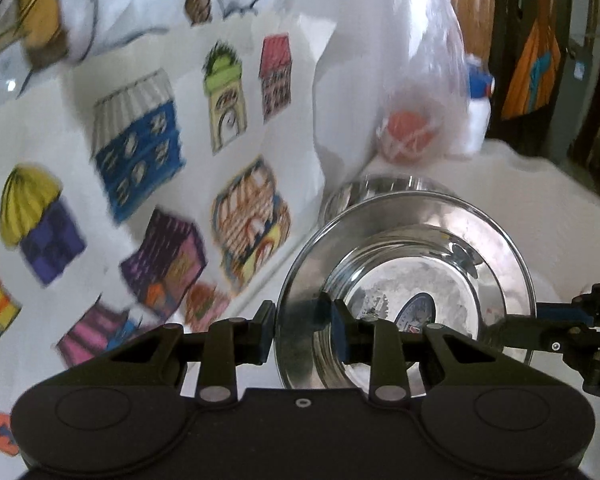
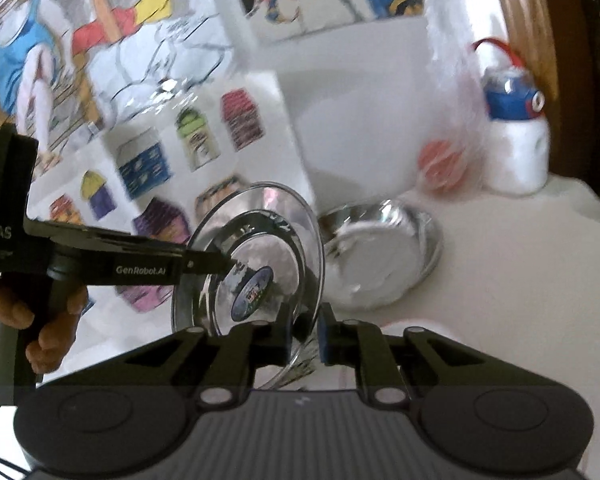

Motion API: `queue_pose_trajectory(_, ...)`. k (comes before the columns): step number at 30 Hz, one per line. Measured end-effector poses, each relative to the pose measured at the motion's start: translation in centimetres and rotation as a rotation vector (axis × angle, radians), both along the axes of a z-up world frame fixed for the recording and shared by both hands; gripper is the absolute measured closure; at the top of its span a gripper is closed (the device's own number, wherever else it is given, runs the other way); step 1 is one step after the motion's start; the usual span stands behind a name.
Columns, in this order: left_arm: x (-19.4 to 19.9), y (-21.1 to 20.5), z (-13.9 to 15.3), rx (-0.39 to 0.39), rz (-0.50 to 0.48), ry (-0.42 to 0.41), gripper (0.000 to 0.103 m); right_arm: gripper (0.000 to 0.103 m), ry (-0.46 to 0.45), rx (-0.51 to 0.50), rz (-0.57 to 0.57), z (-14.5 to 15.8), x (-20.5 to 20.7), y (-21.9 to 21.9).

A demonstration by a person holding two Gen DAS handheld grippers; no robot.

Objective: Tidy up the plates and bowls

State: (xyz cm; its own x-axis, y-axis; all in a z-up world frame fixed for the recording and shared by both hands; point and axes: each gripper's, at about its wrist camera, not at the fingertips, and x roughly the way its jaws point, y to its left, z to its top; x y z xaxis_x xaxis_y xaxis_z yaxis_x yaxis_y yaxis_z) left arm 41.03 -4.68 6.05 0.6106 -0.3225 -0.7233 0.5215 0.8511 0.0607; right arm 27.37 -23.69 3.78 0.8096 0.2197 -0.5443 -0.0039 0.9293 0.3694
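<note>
- Both claws pinch the steel bowl [image 1: 412, 280]: left gripper [image 1: 302, 332] on its left rim, right gripper [image 2: 304, 336] nearly closed on its lower-right rim.
- Slick rim could slip and drop onto the second bowl [image 2: 380, 252], mid-frame.

You have a shiny steel plate [image 2: 256, 264] tilted up off the white counter, a blue sticker at its centre, its rim pinched on two sides. Behind it lies a second steel dish [image 2: 380, 256], apparently resting flat, though blurred.
</note>
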Motion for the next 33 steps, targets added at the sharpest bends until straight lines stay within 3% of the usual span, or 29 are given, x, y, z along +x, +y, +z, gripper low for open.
queue_pose_trajectory(15,4.7,-6.3,0.0,-0.131,0.068,0.022,0.071,0.089,-0.022,-0.053,-0.1,-0.1,4.2,-5.0)
queue_pose_trajectory(33,8.3,-8.8,-3.1,-0.072,0.169,0.074,0.07,0.087,0.016,-0.077,-0.108,-2.9,8.5,-6.2)
